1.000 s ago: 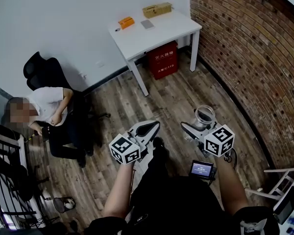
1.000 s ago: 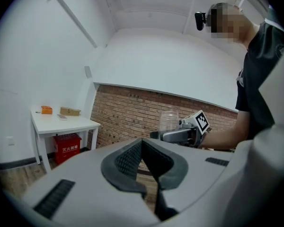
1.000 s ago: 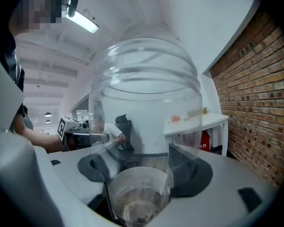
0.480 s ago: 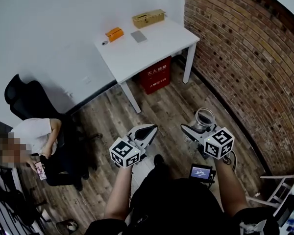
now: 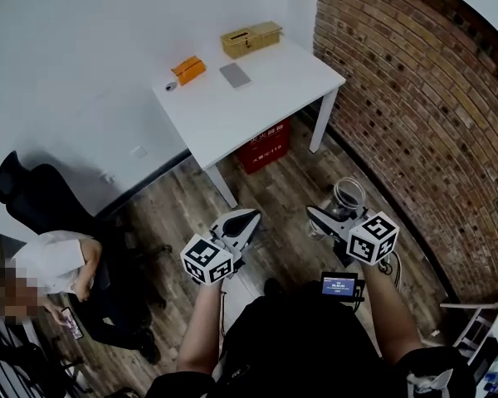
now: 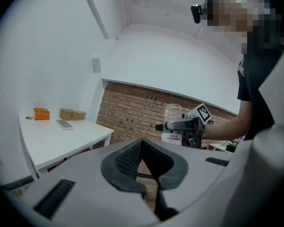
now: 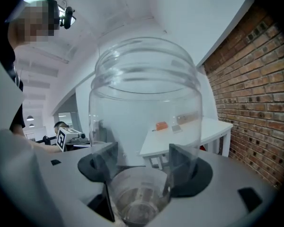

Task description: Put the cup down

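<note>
The right tool (image 7: pixel 139 162) is pinching a clear cup (image 7: pixel 146 103) near its base, one pad pressing on each side. The cup is riding upright with its mouth facing up, carried in the air above the wooden floor (image 5: pixel 183 214). It is sitting well short of the white tabletop (image 5: pixel 257 98), close to the brick wall (image 5: pixel 415 98).

The left tool (image 6: pixel 143 160) is keeping its jaws pressed together with nothing between them. In the head view it is hovering beside the right tool, the two apart and pointing the same way toward the tabletop.

The tabletop is carrying an orange box (image 5: pixel 188 69), a tan box (image 5: pixel 251 38) at the far edge and a flat grey slab (image 5: pixel 235 75) between them. A red box (image 5: pixel 266 143) is standing on the floor beneath it.

A person (image 5: pixel 58 264) is sitting in a black chair (image 5: pixel 33 201) at the lower left of the head view.
</note>
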Tool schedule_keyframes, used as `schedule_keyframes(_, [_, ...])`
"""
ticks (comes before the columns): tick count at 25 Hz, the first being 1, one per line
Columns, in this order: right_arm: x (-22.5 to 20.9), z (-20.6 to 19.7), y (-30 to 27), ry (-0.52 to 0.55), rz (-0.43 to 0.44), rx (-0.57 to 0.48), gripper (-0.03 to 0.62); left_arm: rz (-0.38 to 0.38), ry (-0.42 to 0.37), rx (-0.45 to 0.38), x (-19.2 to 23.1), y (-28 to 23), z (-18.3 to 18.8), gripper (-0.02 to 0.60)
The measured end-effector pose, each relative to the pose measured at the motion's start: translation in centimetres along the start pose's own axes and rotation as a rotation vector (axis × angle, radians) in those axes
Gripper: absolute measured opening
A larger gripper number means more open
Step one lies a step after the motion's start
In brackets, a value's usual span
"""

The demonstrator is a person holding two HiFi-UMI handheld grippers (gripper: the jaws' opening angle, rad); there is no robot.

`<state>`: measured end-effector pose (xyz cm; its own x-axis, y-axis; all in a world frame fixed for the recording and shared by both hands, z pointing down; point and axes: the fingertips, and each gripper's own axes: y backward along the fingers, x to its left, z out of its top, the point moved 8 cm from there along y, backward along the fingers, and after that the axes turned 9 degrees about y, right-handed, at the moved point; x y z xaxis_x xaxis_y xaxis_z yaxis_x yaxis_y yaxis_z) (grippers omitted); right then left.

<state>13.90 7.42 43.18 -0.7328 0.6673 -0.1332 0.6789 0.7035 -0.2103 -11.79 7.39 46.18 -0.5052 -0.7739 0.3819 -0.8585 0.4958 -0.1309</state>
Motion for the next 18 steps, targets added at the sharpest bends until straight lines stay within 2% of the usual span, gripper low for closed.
schedule_keyframes(10, [-6.5, 0.7, -7.3, 0.001, 0.032, 0.022, 0.331, 0.018, 0.013, 0.007, 6.6, -4.5, 2.3, 0.008])
schedule_keyframes(18, [-17.1, 2.8, -16.2, -0.012, 0.096, -0.005, 0.331, 0.086, 0.016, 0.007, 14.8, -12.4, 6.0, 0.008])
